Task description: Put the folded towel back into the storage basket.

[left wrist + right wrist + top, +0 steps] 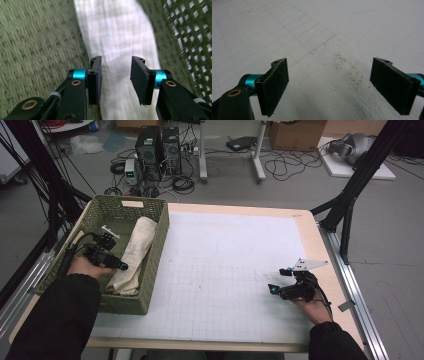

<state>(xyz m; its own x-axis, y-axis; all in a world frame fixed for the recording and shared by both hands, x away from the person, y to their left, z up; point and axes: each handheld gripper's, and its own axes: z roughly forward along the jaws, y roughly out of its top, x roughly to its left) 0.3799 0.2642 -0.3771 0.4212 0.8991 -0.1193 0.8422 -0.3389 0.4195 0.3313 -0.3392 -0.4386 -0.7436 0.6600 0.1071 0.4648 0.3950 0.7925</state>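
The rolled white towel [134, 255] lies in the green basket [155, 250] along its right wall, long axis running front to back. The left gripper [116, 75] hangs over its near end, fingers partly open, holding nothing. The right gripper [280, 281] rests wide open on the bare bench [225, 270], plenty of room around it.

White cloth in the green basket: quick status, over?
Left gripper open above white cloth, not pinching. Cloth lies in green basket. Right gripper open over bare mat. Nothing in the way.
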